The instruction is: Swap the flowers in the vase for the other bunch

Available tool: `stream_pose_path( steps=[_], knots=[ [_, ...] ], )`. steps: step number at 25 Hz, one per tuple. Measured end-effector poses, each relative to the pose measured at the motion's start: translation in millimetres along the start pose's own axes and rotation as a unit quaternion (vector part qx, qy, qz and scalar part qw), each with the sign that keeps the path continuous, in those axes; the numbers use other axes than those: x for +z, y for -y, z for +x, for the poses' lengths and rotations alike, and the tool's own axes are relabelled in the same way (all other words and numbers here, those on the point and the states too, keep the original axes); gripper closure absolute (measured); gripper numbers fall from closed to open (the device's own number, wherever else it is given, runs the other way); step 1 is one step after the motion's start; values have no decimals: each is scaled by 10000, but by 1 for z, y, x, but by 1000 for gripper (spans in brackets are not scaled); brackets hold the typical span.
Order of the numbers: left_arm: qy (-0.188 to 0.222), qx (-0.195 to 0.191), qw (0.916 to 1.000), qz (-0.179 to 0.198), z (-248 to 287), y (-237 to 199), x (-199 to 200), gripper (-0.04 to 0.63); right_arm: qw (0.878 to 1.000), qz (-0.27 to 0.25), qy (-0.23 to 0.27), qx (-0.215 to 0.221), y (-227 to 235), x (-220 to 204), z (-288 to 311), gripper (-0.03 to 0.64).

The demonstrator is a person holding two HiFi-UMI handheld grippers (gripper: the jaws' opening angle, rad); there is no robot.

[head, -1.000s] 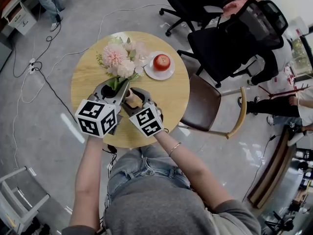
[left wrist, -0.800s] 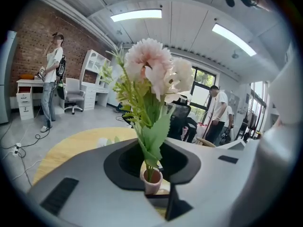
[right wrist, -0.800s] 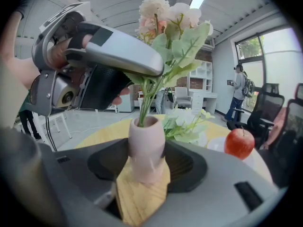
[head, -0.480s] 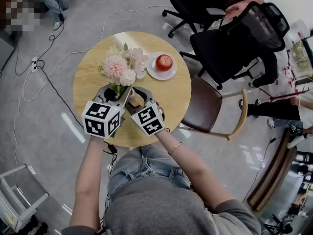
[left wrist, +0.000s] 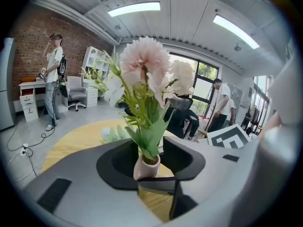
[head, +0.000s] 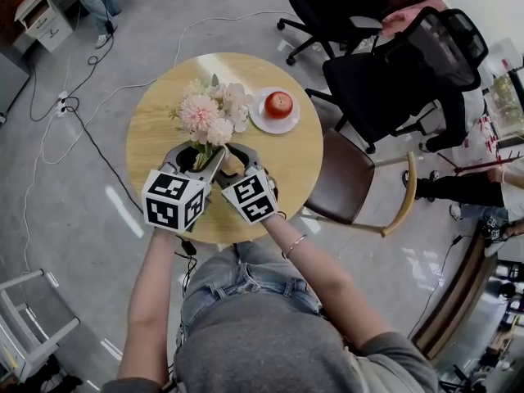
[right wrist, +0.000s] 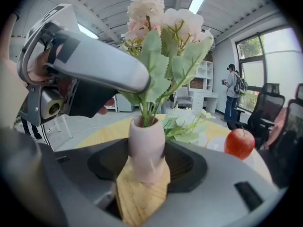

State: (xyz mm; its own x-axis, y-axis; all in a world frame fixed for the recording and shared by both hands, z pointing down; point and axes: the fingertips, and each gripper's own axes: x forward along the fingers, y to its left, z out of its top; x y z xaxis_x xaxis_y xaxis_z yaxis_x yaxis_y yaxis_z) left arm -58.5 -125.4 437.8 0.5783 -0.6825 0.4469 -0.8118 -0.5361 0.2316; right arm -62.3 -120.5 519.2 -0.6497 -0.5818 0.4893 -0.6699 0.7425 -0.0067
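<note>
Jaws: left gripper (left wrist: pixel 151 164) opening round the flowers (left wrist: pixel 144 60), right gripper (right wrist: pixel 147 167) clamped on the pink vase (right wrist: pixel 147 143)

We see bright, even light from ceiling strip lights (left wrist: pixel 136 8) and windows (left wrist: pixel 204 74); gripper views bulge, black-cornered; flowers (left wrist: pixel 144 60) sharp, foreground soft.

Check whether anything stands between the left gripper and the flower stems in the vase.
Nothing visible does. The stems already stand between the jaws of the left gripper, which are opening with their pads off them, just above the mouth of the vase, clamped by the right gripper.
</note>
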Motion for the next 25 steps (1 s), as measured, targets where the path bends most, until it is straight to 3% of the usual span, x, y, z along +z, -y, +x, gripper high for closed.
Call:
stream_pose_path(
  steps=[7, 16, 25],
  knots=[
    [-4, 152, 9997, -178, -13, 2, -13, 420, 10000, -18, 6, 13, 1, 0, -2, 368],
    [35, 497, 9960, -738, -39, -8, -42, 422, 10000, -28, 39, 44, 2, -2, -3, 368],
    [-57, 776, 9923, -964, -56, -20, -65, 434, 9999, -102, 95, 44, 1, 0, -3, 368]
  ],
)
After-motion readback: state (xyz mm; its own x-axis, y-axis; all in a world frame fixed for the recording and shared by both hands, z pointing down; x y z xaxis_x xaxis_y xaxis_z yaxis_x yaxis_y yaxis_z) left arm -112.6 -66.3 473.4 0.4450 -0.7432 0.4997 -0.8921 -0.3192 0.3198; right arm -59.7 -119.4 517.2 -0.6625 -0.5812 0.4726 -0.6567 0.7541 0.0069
